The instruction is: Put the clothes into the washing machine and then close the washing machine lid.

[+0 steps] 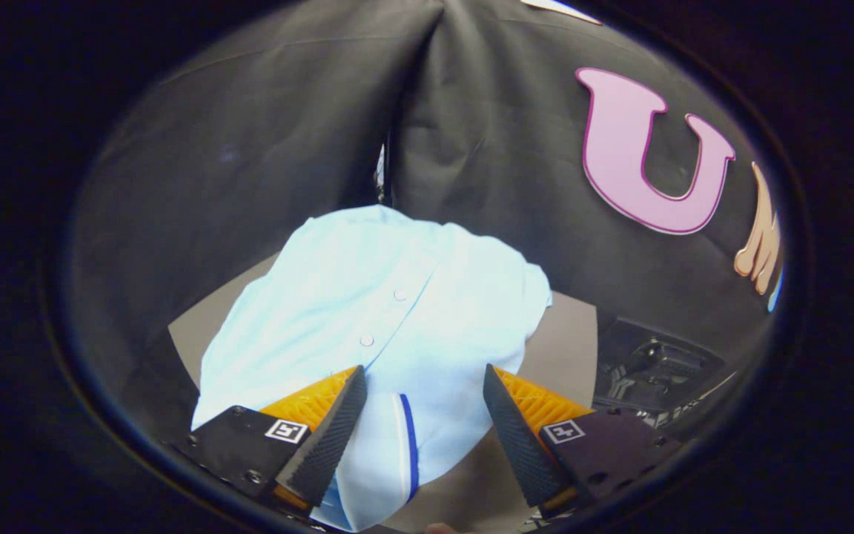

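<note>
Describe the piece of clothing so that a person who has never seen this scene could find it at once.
On the grey tabletop in front of the black cloth wall lies a pale blue shirt, crumpled in a heap. The gripper hangs over its near edge, jaws open. A row of small buttons and a dark blue stripe set it apart.

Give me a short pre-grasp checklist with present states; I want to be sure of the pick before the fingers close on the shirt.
1. Gripper open wide enough: ok, fingers spread apart.
2. Light blue shirt between the fingers: ok, its near edge with the blue stripe lies in the gap.
3. Fingers touching cloth: cannot tell.
4. Shirt free of other things: ok, it lies alone on the grey table.
5. Dark device at the right clear of the fingers: ok, it sits beyond them.
6. Washing machine lid open: cannot tell.
</note>
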